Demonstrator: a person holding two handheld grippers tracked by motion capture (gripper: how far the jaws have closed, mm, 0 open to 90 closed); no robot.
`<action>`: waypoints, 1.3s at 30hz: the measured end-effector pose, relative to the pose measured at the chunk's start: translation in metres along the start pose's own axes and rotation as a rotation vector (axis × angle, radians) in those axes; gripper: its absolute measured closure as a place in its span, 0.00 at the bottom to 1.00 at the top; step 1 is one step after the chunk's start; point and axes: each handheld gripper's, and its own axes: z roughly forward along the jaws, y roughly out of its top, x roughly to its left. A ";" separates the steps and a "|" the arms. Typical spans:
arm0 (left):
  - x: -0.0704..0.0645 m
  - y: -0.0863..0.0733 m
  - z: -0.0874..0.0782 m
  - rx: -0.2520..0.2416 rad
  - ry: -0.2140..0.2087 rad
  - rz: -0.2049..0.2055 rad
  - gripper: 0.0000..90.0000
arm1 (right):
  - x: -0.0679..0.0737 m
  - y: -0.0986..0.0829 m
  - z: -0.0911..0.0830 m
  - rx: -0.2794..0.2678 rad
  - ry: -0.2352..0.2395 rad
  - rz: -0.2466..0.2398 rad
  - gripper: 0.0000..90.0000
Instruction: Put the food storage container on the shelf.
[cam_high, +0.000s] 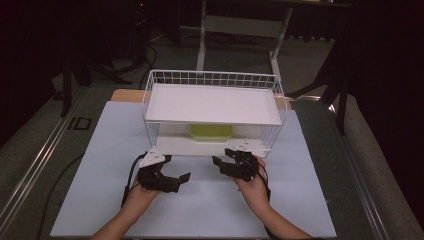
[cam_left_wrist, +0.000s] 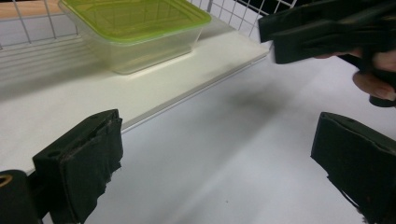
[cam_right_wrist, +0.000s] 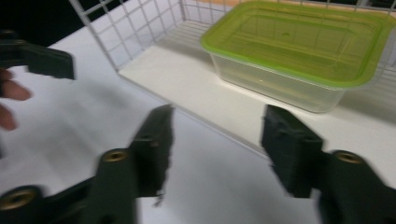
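Note:
A clear plastic container with a green lid (cam_high: 211, 131) stands on the lower white shelf board (cam_high: 175, 146) of a white wire rack (cam_high: 150, 90). It shows close up in the left gripper view (cam_left_wrist: 135, 28) and the right gripper view (cam_right_wrist: 299, 51). My left gripper (cam_high: 179, 168) rests on the table in front of the rack's left half, jaws wide open (cam_left_wrist: 217, 163) and empty. Before the rack's right half sits my right gripper (cam_high: 221, 156), also open (cam_right_wrist: 219, 149) with nothing in it. Both are apart from the container.
A flat white board (cam_high: 212, 102) covers the rack's top, so the container sits under it. The rack stands at the back of a white table board (cam_high: 200, 210). The other hand's gripper crosses each gripper view: (cam_left_wrist: 327, 28), (cam_right_wrist: 42, 58).

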 end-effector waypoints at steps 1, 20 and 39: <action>0.000 0.000 0.000 -0.006 -0.003 -0.007 0.03 | -0.001 -0.001 -0.003 0.008 0.023 0.004 0.31; -0.011 0.000 -0.021 -0.052 -0.080 0.034 0.03 | 0.001 -0.015 -0.036 -0.015 0.152 -0.069 0.19; -0.003 -0.019 -0.054 -0.060 -0.107 0.038 0.03 | -0.014 -0.035 -0.075 -0.016 0.119 -0.057 0.21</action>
